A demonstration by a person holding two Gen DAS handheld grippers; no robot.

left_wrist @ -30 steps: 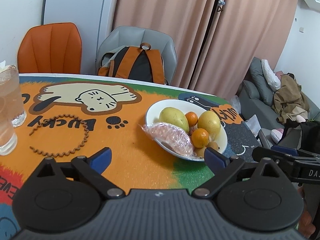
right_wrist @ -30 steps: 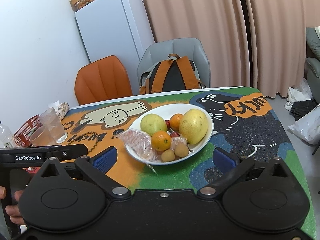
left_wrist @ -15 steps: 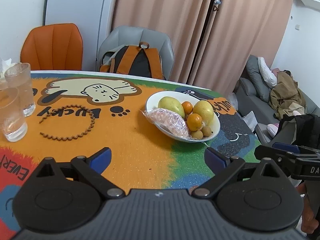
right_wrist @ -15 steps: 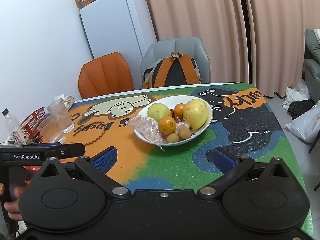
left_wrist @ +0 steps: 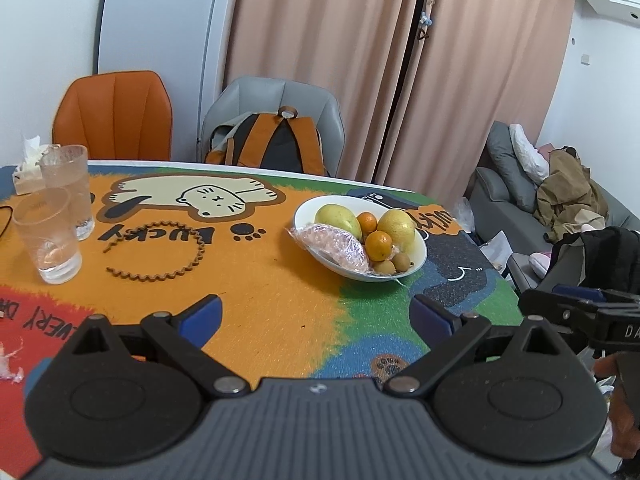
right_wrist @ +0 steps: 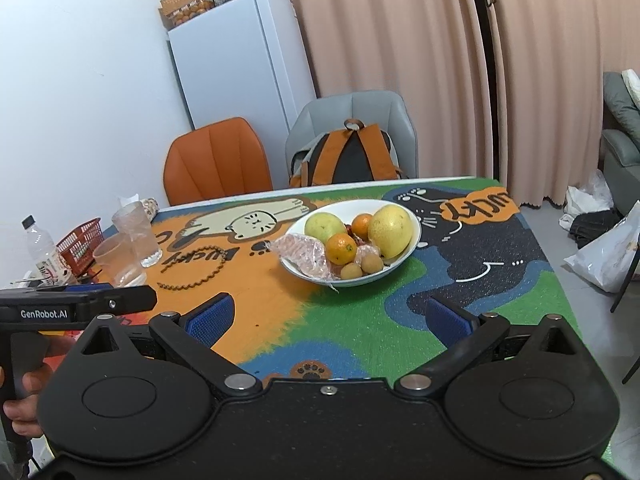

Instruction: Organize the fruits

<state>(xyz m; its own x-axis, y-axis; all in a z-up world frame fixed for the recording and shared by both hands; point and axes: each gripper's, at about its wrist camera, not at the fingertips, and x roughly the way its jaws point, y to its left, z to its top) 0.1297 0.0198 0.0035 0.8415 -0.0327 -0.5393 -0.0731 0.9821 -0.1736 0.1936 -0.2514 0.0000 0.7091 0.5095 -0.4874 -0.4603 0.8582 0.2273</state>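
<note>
A white bowl [left_wrist: 418, 254] [right_wrist: 414, 242] stands on the colourful table mat. It holds two large yellow-green fruits [left_wrist: 338, 216] [right_wrist: 390, 226], two oranges [left_wrist: 380, 245] [right_wrist: 341, 249], small brown fruits [right_wrist: 362, 266] and a plastic bag of pink fruit [left_wrist: 340, 245] [right_wrist: 304, 254] hanging over its left rim. My left gripper [left_wrist: 316, 316] is open and empty, well short of the bowl. My right gripper [right_wrist: 328, 318] is open and empty, also short of the bowl.
Two clear glasses [left_wrist: 50, 236] [right_wrist: 132, 240] and a brown wavy hairband [left_wrist: 160, 252] lie at the left. A red basket [right_wrist: 80, 240] and a bottle [right_wrist: 42, 250] stand further left. Two chairs, one with a backpack [left_wrist: 276, 146], are behind the table.
Both grippers have pulled back and up from the bowl, which now looks smaller and farther. Both stay open and empty.
</note>
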